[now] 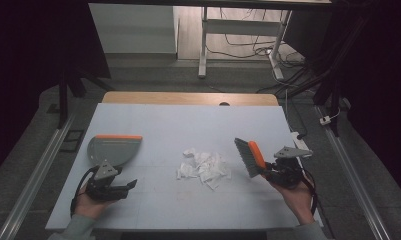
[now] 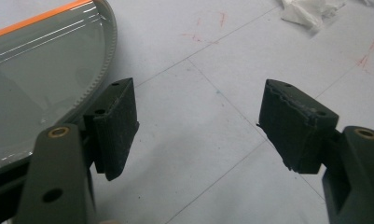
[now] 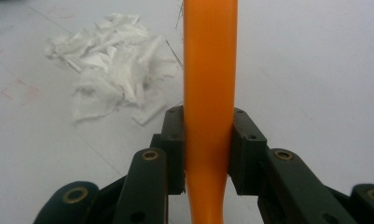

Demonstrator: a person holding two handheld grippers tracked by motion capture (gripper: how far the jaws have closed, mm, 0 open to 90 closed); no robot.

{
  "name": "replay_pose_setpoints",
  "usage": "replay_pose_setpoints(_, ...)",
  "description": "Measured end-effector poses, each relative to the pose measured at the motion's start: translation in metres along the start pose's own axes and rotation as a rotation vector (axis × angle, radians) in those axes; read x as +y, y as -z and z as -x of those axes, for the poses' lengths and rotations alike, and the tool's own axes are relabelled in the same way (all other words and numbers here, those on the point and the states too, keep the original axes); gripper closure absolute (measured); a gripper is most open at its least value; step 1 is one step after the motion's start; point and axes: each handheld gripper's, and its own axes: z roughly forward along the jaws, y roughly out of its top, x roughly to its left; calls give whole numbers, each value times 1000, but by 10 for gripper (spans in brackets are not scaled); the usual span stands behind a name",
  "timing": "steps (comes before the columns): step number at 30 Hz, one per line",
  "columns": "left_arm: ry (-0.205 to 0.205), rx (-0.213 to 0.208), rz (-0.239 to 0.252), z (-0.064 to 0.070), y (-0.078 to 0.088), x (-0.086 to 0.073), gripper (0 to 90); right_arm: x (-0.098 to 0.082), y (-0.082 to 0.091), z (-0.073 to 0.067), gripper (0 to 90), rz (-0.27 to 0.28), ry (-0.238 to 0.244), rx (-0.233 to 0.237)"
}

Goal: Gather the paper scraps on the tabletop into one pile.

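a: the pale table [image 1: 188, 120] carried everything. what was the biggest thing on it?

b: the grey dustpan [image 1: 113, 149] with its orange lip, lying flat on the person's left side. then came the heap of torn white paper scraps [image 1: 204, 167] near the middle, then the small brush [image 1: 250, 157] on the right, and last the two grippers.

a: who held what?

b: the right gripper [image 3: 208, 154] had its jaws pressed on both sides of the brush's orange handle [image 3: 209, 84], and the grey bristles pointed away from the person. the left gripper [image 2: 198, 126] held nothing; its jaws stood wide apart over bare table.

a: and where did the dustpan lie from those empty jaws?

b: just beside them, toward the far left. in the left gripper view its ridged rim curved past the outer side of the left jaw, not between the two.

a: so the scraps sat between pan and brush?

b: yes, roughly on a line across the table. the brush was nearer the heap, its long axis running away from the person. it looked like a sweep leftward was intended, but the pan was not yet gripped, and the left hand [image 1: 90, 202] was plainly the nearer one.
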Motion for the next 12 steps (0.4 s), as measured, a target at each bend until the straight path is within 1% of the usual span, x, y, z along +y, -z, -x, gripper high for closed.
replay_pose_setpoints(5,1,6,5,0,1,0,286,-6,0,2,706,8,5,-8)
replay_pose_setpoints(10,1,6,6,0,1,1,286,-11,-4,4,706,27,-9,-2)
replay_pose_setpoints(11,0,5,6,0,1,1,286,-11,-4,3,706,23,-9,-2)
replay_pose_setpoints(12,-2,7,5,0,1,1,286,-11,-4,3,706,21,2,-10)
